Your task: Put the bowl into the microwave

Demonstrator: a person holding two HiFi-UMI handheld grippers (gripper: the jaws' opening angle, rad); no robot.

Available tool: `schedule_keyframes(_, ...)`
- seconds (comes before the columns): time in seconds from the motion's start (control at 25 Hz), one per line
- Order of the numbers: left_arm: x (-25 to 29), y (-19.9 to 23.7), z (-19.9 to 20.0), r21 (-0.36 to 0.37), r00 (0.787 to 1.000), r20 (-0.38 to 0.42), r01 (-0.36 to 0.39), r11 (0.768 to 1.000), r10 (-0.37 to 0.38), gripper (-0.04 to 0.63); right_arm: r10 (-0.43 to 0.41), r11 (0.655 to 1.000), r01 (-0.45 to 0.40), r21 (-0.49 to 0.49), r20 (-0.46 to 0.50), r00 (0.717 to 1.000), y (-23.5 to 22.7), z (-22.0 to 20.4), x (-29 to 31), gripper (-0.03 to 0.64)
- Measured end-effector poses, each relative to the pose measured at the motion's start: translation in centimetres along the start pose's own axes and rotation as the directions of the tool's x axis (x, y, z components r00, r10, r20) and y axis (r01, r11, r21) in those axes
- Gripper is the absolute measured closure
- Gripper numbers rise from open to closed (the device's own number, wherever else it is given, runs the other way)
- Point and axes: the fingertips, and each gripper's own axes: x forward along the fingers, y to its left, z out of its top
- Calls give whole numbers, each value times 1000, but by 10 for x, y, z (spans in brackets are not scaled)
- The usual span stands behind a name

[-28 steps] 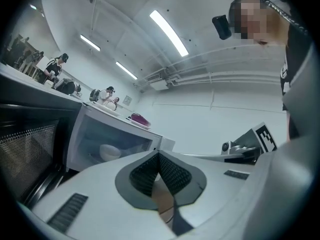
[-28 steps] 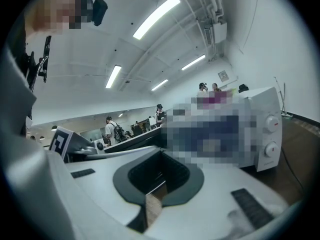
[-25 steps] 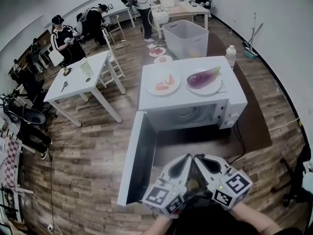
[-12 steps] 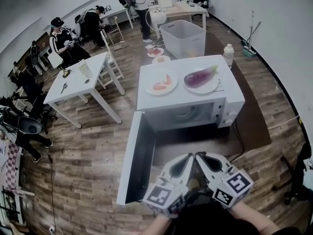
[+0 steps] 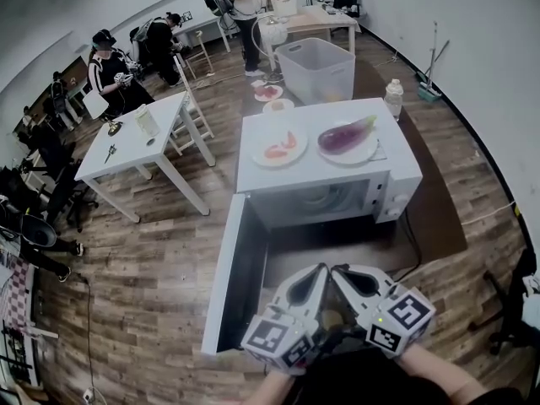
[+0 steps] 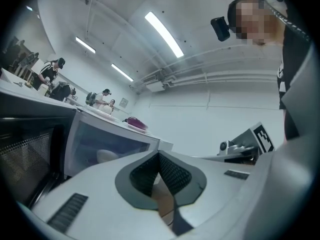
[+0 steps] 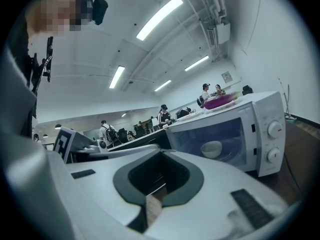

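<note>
Nearest the person, the left gripper (image 5: 317, 274) and the right gripper (image 5: 341, 274) hang side by side, almost touching. Both are clenched, with nothing between their jaws. Just beyond them stands the microwave (image 5: 321, 169), its door (image 5: 226, 277) swung open to the left. The bowl (image 7: 212, 148) sits upright inside the microwave. On its top lie two plates: the left plate (image 5: 295, 157) carries red slices (image 5: 283, 146), and the right plate (image 5: 371, 150) carries an eggplant (image 5: 350, 133).
</note>
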Motion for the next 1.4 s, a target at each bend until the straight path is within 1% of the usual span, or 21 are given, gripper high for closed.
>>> schedule_keyframes(0.28, 1, 8, -7, -29, 1000, -13, -7, 1000, 6, 595, 25, 1000, -25, 7, -22, 999, 2, -3, 3, 620)
schedule_keyframes(0.68, 3, 21, -13, -51, 999, -25, -28, 998, 27, 595, 1, 999, 1, 39, -41, 999, -12, -12, 1, 620)
schedule_keyframes(1.0, 12, 25, -20, -69, 999, -35, -39, 997, 36, 595, 3, 999, 0, 52, -61, 998, -24, -19, 5, 620)
schedule_keyframes(1.2, 16, 41, -22, -80, 997, -39, -72, 994, 69, 595, 17, 999, -13, 52, -81, 997, -35, -23, 18, 620)
schedule_keyframes(1.4, 7, 58, -22, -83, 990, -60, -135, 987, 130, 595, 47, 996, -37, 78, -121, 992, -48, -37, 38, 620)
